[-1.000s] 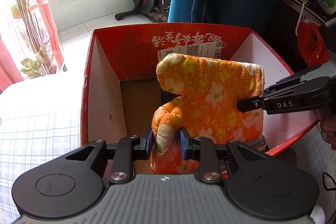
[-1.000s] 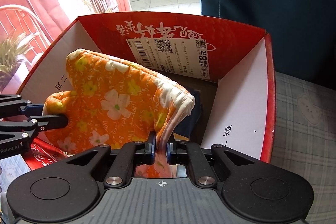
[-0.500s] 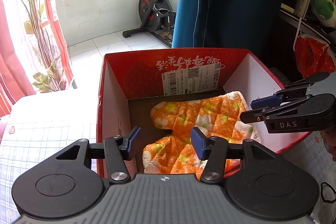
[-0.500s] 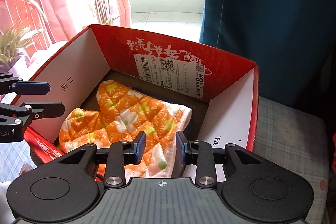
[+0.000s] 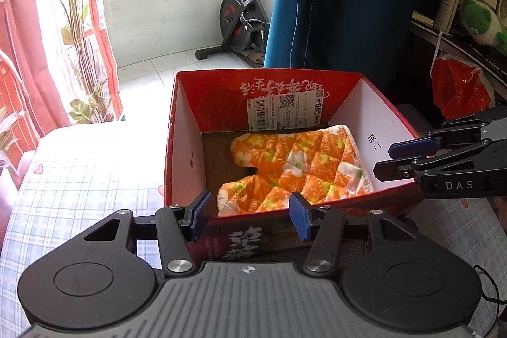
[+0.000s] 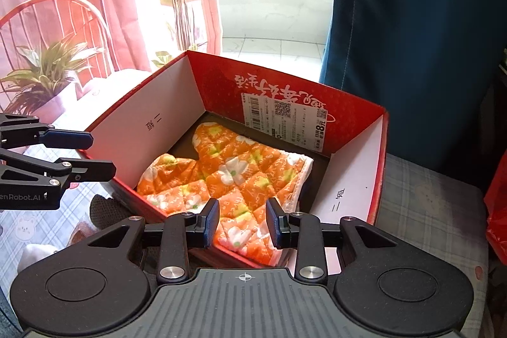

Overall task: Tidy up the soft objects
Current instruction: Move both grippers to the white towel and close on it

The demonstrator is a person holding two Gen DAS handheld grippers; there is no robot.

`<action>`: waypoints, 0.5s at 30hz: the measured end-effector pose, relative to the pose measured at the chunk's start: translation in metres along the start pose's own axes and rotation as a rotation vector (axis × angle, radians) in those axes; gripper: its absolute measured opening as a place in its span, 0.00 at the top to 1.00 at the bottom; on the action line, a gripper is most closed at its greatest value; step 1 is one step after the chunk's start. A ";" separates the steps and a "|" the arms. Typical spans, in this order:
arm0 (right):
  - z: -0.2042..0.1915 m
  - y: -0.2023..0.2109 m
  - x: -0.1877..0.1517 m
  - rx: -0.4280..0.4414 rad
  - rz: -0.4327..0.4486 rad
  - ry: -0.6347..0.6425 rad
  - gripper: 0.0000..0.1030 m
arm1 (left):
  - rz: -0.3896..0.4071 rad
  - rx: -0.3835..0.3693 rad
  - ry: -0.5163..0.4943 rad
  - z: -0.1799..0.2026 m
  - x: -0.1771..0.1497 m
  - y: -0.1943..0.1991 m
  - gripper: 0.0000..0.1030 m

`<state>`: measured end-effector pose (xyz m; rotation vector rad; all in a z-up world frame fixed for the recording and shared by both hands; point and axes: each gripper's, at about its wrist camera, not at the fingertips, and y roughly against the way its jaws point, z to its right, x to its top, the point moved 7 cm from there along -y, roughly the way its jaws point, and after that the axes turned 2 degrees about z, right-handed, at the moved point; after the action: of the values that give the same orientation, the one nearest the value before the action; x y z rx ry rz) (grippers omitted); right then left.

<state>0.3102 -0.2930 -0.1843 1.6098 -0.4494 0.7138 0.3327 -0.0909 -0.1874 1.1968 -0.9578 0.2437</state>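
orange quilted oven mitt with white flowers [image 5: 296, 168] lying flat on floor of open red cardboard box [image 5: 218, 103]. left gripper [image 5: 248, 219] hanging above near rim, jaws apart, gripping nothing. right gripper [image 6: 243, 222] likewise released, hovering just over mitt's cuff. checked cloth [image 5: 79, 179] lying under box.

- You let go of the orange oven mitt [image 5: 298, 170]; it now lies flat inside the red box [image 5: 377, 122].
- Both your left gripper [image 5: 248, 216] and right gripper [image 6: 243, 222] stand unclenched, pulled back above the box.
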 end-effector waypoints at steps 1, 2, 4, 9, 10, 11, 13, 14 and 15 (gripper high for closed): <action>-0.002 0.004 -0.002 0.001 0.004 0.000 0.69 | 0.002 0.003 0.001 0.001 -0.003 0.005 0.45; -0.005 0.008 -0.005 0.003 0.007 -0.001 0.67 | 0.002 0.004 0.004 0.002 -0.005 0.009 0.44; -0.009 0.016 -0.012 -0.001 0.008 0.002 0.63 | 0.007 0.006 0.011 0.003 -0.011 0.018 0.44; -0.024 0.037 -0.033 0.021 0.011 0.011 0.56 | 0.022 0.010 0.009 0.007 -0.031 0.045 0.44; -0.027 0.041 -0.039 0.029 0.011 0.013 0.56 | 0.022 0.009 0.009 0.007 -0.036 0.049 0.42; -0.030 0.045 -0.045 0.033 0.010 0.016 0.55 | 0.021 0.010 0.009 0.009 -0.042 0.055 0.41; -0.036 0.050 -0.058 0.042 0.000 0.024 0.52 | 0.017 0.012 0.008 0.011 -0.056 0.062 0.35; -0.039 0.052 -0.066 0.047 -0.009 0.028 0.51 | 0.012 0.013 0.012 0.013 -0.062 0.065 0.34; -0.042 0.053 -0.074 0.051 -0.017 0.029 0.49 | 0.004 0.012 0.017 0.014 -0.069 0.066 0.32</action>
<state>0.2136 -0.2690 -0.1927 1.6477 -0.3992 0.7401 0.2432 -0.0553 -0.1924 1.2024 -0.9453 0.2631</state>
